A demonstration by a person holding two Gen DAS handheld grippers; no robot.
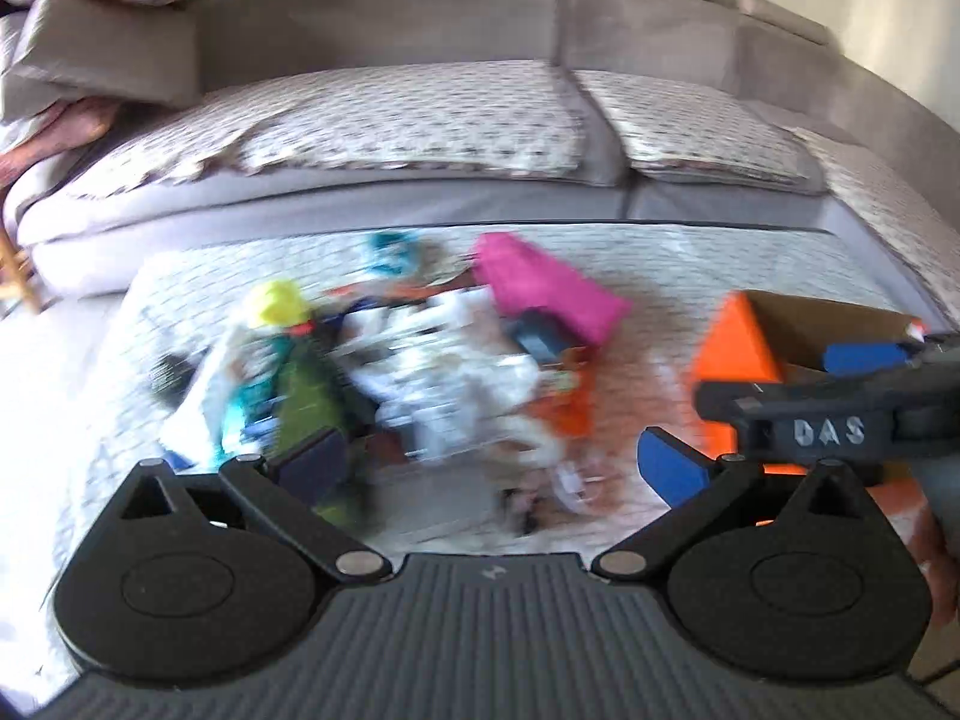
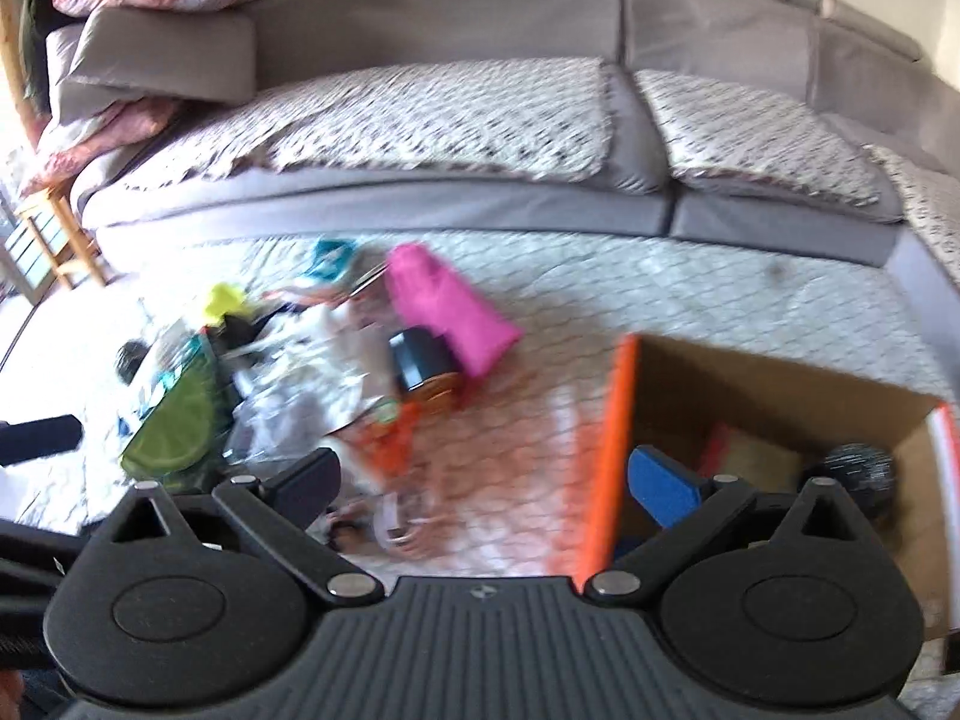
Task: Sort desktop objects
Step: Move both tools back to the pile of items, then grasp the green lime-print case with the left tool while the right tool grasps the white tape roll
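Bright daylight, heavy motion blur

Glare washed out the left edge; the clutter and box smeared, while fisheye distortion bowed the sofa at the edges.

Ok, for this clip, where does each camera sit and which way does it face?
Left wrist: on the left gripper, facing the sofa over the clutter pile; its open fingers and the right gripper show.
Right wrist: on the right gripper, above the orange cardboard box edge, same heading; its open fingers show.
Shared: sofa, pile, pink cloth, box.
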